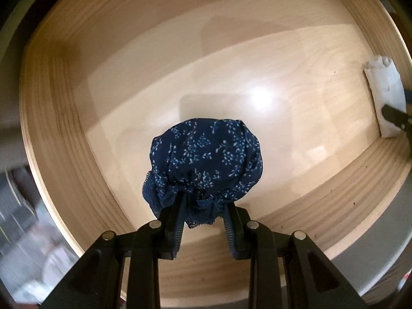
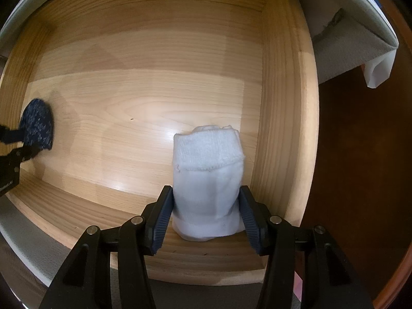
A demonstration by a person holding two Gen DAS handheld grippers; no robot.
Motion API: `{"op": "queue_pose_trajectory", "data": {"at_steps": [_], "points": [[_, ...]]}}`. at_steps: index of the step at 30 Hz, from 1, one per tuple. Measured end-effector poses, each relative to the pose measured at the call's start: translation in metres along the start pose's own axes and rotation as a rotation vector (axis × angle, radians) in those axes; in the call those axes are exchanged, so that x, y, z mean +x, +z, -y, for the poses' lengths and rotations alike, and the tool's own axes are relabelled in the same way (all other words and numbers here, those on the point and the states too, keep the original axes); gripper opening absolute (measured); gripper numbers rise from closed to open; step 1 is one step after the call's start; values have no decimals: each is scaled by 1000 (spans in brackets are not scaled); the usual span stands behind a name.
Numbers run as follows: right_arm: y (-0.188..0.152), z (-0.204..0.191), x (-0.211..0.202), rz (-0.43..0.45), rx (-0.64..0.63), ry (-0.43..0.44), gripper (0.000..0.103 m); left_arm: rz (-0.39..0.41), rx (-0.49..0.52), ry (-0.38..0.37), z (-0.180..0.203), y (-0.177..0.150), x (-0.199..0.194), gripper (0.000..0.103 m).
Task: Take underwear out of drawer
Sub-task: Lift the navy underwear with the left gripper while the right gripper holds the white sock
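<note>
Navy fabric with a pale sprig print and lace trim, a bunched pair of underwear [image 1: 206,154], is pinched by its gathered edge between the jaws of the black left gripper [image 1: 203,206], which are pressed nearly together on the cloth. The bundle is held above the pale wooden floor of an open drawer [image 1: 231,59], inside its grained side walls; whether its lower end touches the wood cannot be told. Over in the right-hand corner of the same drawer, a folded white ribbed sock bundle [image 2: 208,177] is gripped between the blue-padded jaws of the right gripper [image 2: 207,213], which are spread to the bundle's width, a pad set against each side. In the right wrist view, the navy underwear [image 2: 37,123] and the left gripper are seen at the far left edge, well apart from the white bundle. A white cloth [image 2: 378,69] is seen draped outside the drawer, upper right.
</note>
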State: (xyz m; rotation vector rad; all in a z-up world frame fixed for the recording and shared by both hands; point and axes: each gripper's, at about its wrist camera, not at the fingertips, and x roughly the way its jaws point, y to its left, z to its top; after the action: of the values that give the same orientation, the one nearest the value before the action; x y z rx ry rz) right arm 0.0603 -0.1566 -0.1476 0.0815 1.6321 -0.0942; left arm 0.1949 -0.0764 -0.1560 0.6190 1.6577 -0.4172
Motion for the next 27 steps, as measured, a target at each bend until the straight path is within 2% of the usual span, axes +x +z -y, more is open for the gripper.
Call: {"op": "queue_pose_trajectory", "data": {"at_steps": [5,14,17,19,21,23,25,27], "points": [[1,-9,0,-2,-5,-4,50,-53,-155,-66,-23,-7,1,28],[0,-10,1,-1,-4,-6,50,-122,-350,-125,-43,-13,2,29],[2,-8,1,-1,-7,-5,51,-124,-407,-149,-46,-38,9,30],[2,-9,1,-1,-9,-4,51,-118,-413,-159,-51,-47,11,31],[3,-10,1,0,-9,-1,52,-105,-395,-175,-52,-61,7,38],[1,-10,1,3,-7,4,53,-94,-367,-182,-44,-58,5,50],[-1,-4,0,4,-9,9,54,-80,-336,-161,-42,-56,2,53],[-2,-4,0,4,-11,10,55,-71,-309,-138,-12,-41,-17,53]]}}
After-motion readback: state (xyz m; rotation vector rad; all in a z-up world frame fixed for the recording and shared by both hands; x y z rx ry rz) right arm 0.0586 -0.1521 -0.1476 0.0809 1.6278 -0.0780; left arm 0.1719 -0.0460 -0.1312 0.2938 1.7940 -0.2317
